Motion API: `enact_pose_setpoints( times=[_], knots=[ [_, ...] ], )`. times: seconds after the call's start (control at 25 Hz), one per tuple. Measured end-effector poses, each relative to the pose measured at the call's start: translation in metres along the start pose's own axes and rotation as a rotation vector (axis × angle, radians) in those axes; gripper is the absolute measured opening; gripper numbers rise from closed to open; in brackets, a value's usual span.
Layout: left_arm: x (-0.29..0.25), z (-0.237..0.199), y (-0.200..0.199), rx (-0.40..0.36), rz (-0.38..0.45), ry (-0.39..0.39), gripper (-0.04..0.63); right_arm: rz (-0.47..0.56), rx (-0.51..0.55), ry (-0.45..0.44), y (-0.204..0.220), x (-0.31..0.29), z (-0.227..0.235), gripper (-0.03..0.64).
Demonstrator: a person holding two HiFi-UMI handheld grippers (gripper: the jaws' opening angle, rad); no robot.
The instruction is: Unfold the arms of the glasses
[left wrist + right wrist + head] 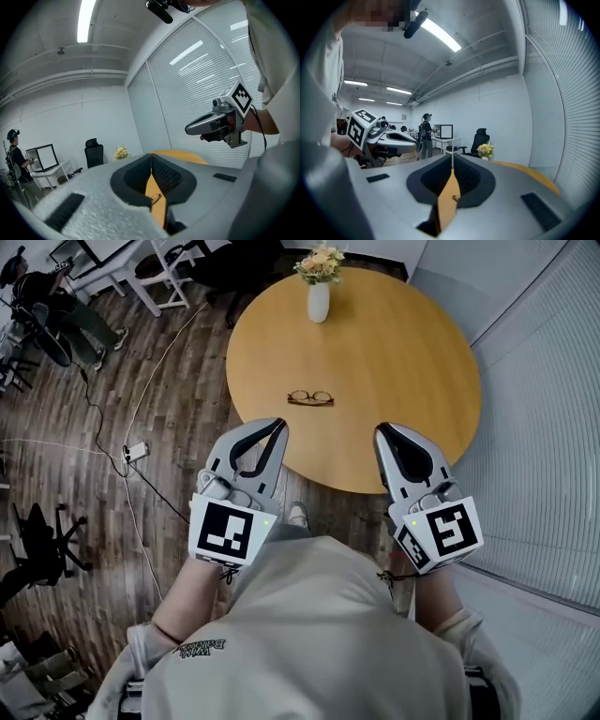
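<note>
Glasses (310, 397): lying on round table (394, 352), towards my side, roughly between the lines of my two grippers; no arms seen sticking out, so I judge both folded (small in view, not certain)
L gripper (277, 426): jaws pressed together at tips, nothing between them; held in air at near table edge, well apart from glasses
R gripper (382, 431): same, tips together, empty, in air over near edge, well apart from glasses
Contact w/ glasses: none
Vase (319, 301): w/ flowers, far side of table, well apart from glasses, not in my way
Done: nothing, as far as pics show
Left: whole job, i.e. reach in, part jaws, steady frame w/ one gripper, swing out 1st arm, then 2nd
Assessment: task at start, approach not yet made
</note>
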State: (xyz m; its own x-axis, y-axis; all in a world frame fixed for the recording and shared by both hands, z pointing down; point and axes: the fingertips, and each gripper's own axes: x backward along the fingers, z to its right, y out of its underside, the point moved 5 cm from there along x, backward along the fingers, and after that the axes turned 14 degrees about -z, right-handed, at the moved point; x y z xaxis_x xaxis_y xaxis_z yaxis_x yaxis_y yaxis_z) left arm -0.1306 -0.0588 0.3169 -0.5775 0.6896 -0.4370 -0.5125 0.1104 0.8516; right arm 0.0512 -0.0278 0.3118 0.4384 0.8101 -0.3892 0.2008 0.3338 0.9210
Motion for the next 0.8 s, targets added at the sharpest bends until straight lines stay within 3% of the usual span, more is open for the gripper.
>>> enact_pose_setpoints(
  times=[0.16, 0.48, 0.8],
  knots=[
    [-0.011, -0.021, 0.006, -0.002, 0.000, 0.027, 0.023, -0.010, -0.014, 0.028, -0.009, -0.019, 0.000, 0.037],
    [-0.019, -0.048, 0.010, 0.027, 0.005, -0.011, 0.023, -0.047, -0.017, 0.043, -0.014, -0.048, 0.009, 0.037],
    [-0.034, -0.053, 0.012, 0.077, -0.016, -0.029, 0.025, -0.090, 0.001, -0.011, -0.009, -0.072, 0.025, 0.037]
  ],
)
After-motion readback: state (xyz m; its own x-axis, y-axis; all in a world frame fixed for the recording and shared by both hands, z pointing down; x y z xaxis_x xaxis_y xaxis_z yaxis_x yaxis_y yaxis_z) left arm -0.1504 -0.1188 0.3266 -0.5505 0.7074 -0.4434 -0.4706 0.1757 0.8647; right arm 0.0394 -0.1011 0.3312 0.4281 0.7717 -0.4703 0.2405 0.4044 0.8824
